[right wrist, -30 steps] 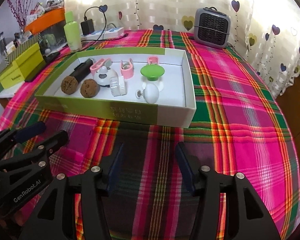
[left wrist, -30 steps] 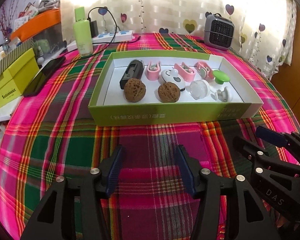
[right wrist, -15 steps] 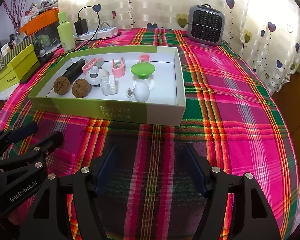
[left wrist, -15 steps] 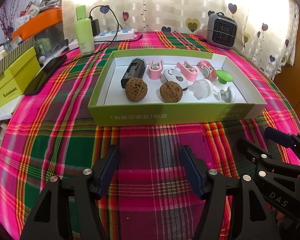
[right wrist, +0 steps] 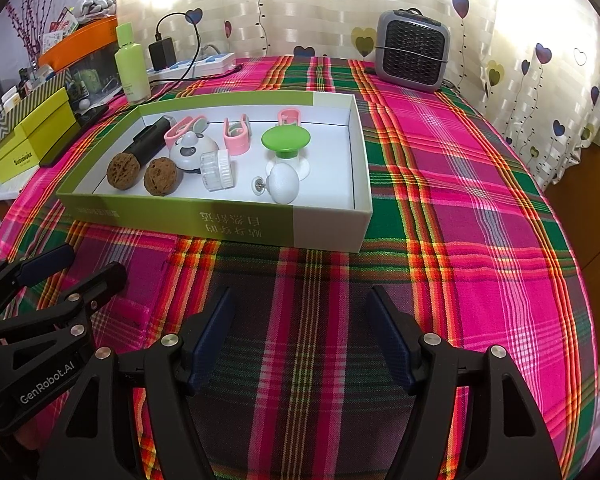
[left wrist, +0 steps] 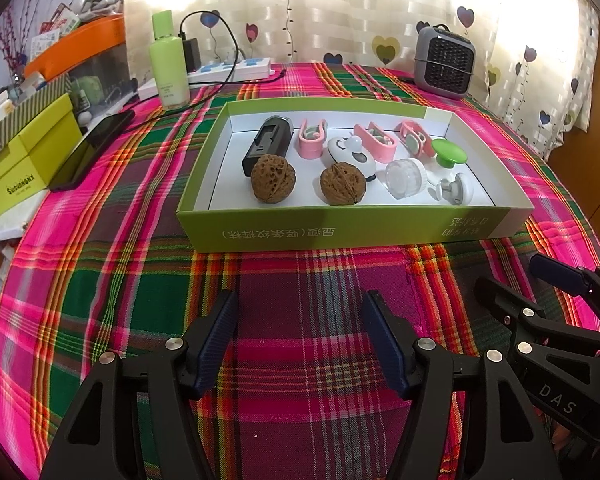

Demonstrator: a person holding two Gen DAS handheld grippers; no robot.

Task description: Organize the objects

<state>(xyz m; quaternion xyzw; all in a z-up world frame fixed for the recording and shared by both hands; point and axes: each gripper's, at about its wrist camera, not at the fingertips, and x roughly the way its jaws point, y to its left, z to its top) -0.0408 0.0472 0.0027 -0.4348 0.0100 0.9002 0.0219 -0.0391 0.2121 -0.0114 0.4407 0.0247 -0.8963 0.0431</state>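
A green box lid (left wrist: 340,228) (right wrist: 204,220) lies on the plaid tablecloth and holds small items: two walnuts (left wrist: 273,178) (left wrist: 343,183) (right wrist: 123,171), a black device (left wrist: 268,144), pink clips (left wrist: 311,138) (right wrist: 236,136), a white mouse toy (left wrist: 350,154) (right wrist: 190,148), a clear jar (left wrist: 404,173) (right wrist: 218,170), a green-topped knob (left wrist: 449,152) (right wrist: 286,140) and a white knob (left wrist: 454,188) (right wrist: 283,184). My left gripper (left wrist: 300,336) is open and empty in front of the box. My right gripper (right wrist: 300,332) is open and empty, to its right.
A green bottle (left wrist: 169,68), a power strip (left wrist: 232,70) with cable and a grey heater (left wrist: 444,62) (right wrist: 414,54) stand at the back. A black phone (left wrist: 92,148) and a yellow-green box (left wrist: 24,160) lie at the left. The table edge curves off right.
Both grippers have drawn back a little from the box and their jaws have opened slightly wider. The items in the box have not moved.
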